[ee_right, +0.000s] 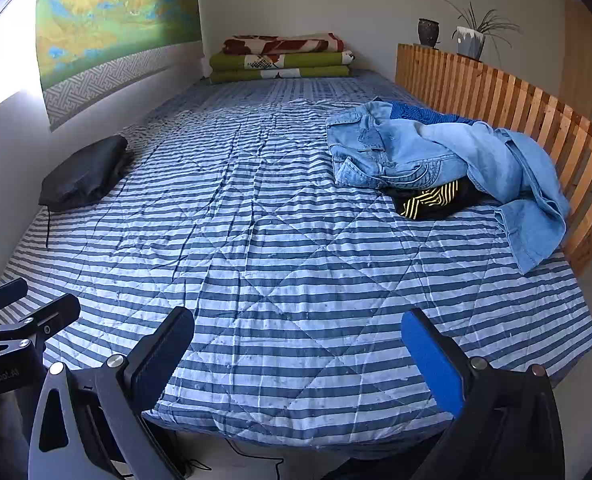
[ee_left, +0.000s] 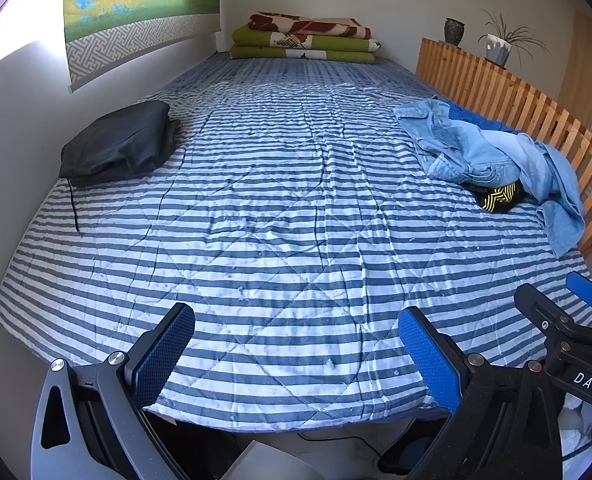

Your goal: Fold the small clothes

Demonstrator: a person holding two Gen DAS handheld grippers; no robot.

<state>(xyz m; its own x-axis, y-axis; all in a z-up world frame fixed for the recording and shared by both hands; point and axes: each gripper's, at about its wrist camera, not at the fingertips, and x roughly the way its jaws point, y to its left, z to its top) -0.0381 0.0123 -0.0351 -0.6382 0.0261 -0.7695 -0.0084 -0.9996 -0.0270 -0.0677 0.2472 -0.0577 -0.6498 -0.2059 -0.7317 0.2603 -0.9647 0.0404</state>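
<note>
A heap of light blue denim clothes [ee_left: 492, 152] [ee_right: 436, 152] lies crumpled at the right side of the striped bed [ee_left: 279, 208] [ee_right: 255, 240], by the wooden rail. A black garment with yellow stripes [ee_left: 498, 197] [ee_right: 432, 200] pokes out from under it, and a darker blue cloth [ee_right: 420, 113] sits behind. A folded black garment [ee_left: 119, 142] [ee_right: 81, 174] rests at the left by the wall. My left gripper [ee_left: 296, 354] hangs open at the bed's near edge, holding nothing. My right gripper [ee_right: 298, 354] is open too and holds nothing; in the left wrist view it [ee_left: 556, 300] shows at the far right.
Folded green and red blankets [ee_left: 304, 38] [ee_right: 281, 58] are stacked at the far end. A slatted wooden rail [ee_left: 508, 96] [ee_right: 508, 96] runs along the right, with a dark vase [ee_right: 428, 32] and a potted plant [ee_right: 472, 38] on top. A wall hanging [ee_left: 135, 12] covers the left wall.
</note>
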